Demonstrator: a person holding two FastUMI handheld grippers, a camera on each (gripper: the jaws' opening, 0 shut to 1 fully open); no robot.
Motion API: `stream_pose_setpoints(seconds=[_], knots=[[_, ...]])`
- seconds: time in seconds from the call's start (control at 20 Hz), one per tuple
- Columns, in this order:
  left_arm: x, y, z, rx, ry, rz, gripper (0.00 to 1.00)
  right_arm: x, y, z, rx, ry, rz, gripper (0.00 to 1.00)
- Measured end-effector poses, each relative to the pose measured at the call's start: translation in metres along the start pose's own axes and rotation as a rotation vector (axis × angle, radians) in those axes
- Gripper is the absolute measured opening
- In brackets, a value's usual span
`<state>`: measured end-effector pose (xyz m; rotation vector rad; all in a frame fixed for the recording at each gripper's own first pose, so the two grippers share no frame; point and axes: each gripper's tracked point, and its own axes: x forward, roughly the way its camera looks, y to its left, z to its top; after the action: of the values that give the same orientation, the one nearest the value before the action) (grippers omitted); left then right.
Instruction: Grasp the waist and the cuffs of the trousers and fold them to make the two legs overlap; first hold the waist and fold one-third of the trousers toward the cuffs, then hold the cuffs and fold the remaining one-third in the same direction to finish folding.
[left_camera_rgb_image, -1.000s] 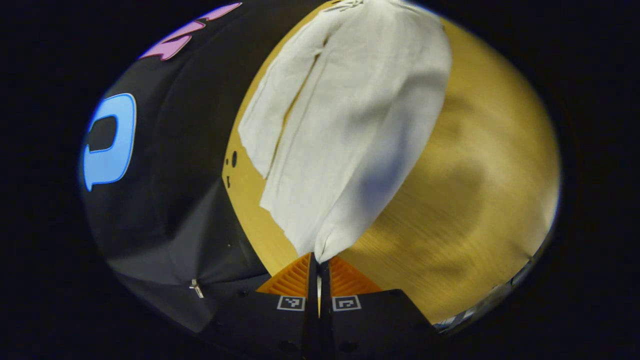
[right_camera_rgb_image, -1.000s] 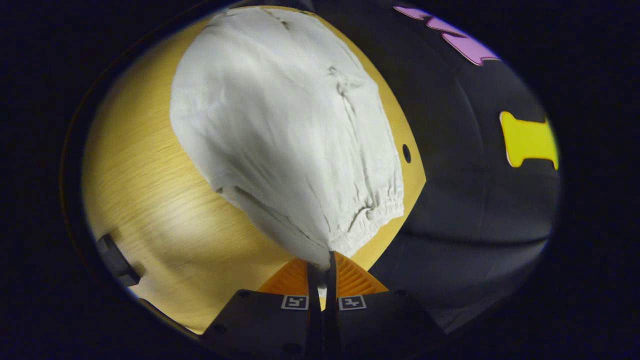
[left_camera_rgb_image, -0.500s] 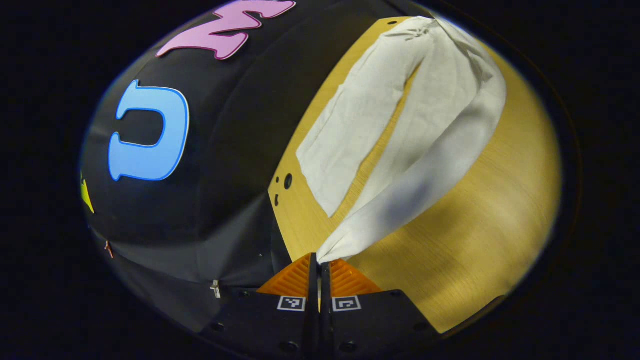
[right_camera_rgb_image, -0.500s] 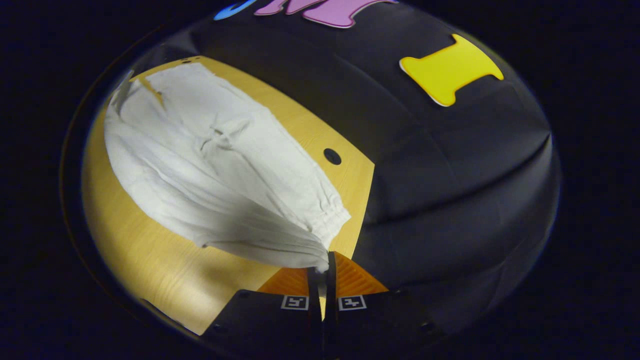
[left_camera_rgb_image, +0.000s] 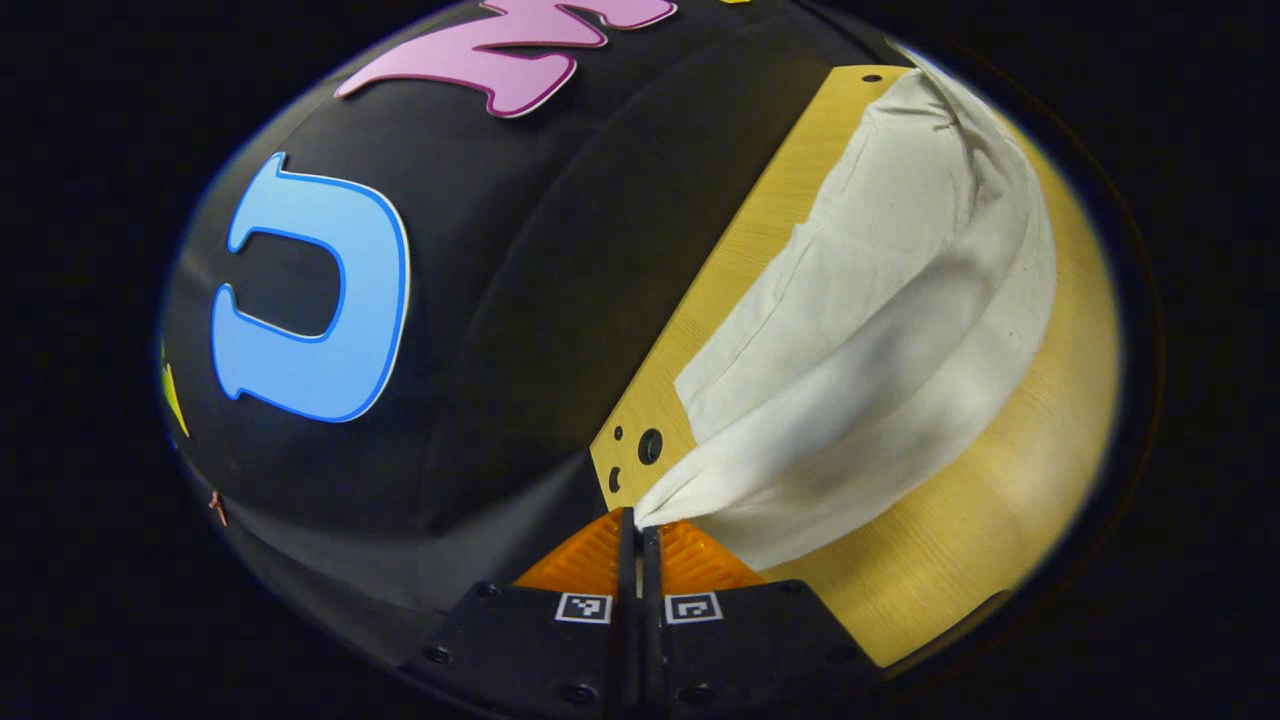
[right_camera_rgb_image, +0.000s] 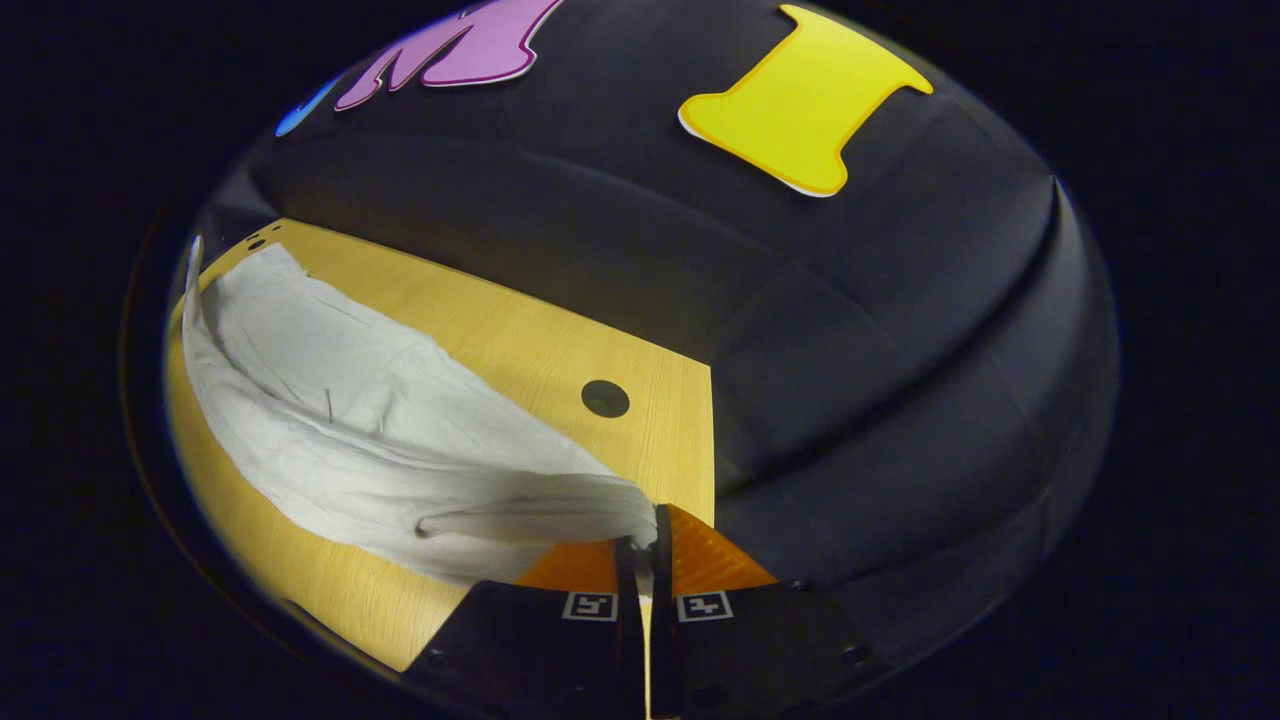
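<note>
Left gripper (left_camera_rgb_image: 640, 520) has its fingers pressed tight together on a corner of the white trousers (left_camera_rgb_image: 880, 300), the fabric pinched right at the tips and fanning out from there across the wooden table (left_camera_rgb_image: 1000, 520). In the left gripper view the cloth runs away toward the far end of the table in a long double layer, the upper layer bowed and lifted, the lower one lying flat beneath it, close to the table's back edge by the black booth wall (left_camera_rgb_image: 520, 300). A few small round holes (left_camera_rgb_image: 648, 446) in the tabletop sit just beside the pinched corner. Over to the right gripper (right_camera_rgb_image: 647, 535): fingers closed as well, clamped on an edge of the trousers (right_camera_rgb_image: 360, 440), with a rolled fold of fabric trailing off to the left just in front of the tips. In the right gripper view the trousers stretch away along the table (right_camera_rgb_image: 520, 350), creased and layered, toward its far corner, and one round hole (right_camera_rgb_image: 605, 398) in the table lies bare, just beyond the cloth.
</note>
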<state>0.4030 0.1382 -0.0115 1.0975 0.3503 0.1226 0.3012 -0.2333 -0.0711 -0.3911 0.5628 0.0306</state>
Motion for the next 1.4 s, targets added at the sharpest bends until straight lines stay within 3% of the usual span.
stream_pose_setpoints(seconds=[0.1,0.2,0.25,0.45,0.55,0.7,0.75,0.95,1.1,1.4], knots=[[0.024,0.006,0.007,-0.047,-0.002,0.002,0.05,0.012,0.000,0.005,0.025,-0.002,0.001,0.07],[0.045,0.012,0.012,-0.105,0.010,0.012,0.05,0.025,0.001,0.016,0.063,-0.009,-0.006,0.12],[0.058,0.014,0.013,-0.141,0.016,0.013,0.05,0.033,0.001,0.022,0.082,-0.015,-0.012,0.07],[0.093,-0.001,0.019,-0.228,0.033,-0.019,0.05,0.061,0.012,0.015,0.256,0.049,0.009,0.06],[0.099,-0.020,0.016,-0.253,0.062,-0.048,0.06,0.067,0.015,0.005,0.322,0.110,0.026,0.33],[0.094,-0.029,0.023,-0.363,0.032,-0.041,0.16,0.067,0.010,0.000,0.396,0.112,0.025,0.80],[0.091,-0.033,0.026,-0.401,0.023,-0.043,0.31,0.065,0.003,0.001,0.433,0.100,0.022,0.95],[0.052,-0.042,0.044,-0.566,-0.018,-0.055,0.90,0.048,-0.017,-0.004,0.604,0.061,-0.011,0.99],[0.018,-0.054,0.075,-0.690,-0.101,-0.093,0.96,0.045,-0.024,-0.014,0.729,0.029,-0.048,0.99],[-0.053,-0.070,0.120,-0.852,-0.195,-0.136,0.97,0.055,-0.012,-0.034,0.766,0.056,-0.091,0.99]])
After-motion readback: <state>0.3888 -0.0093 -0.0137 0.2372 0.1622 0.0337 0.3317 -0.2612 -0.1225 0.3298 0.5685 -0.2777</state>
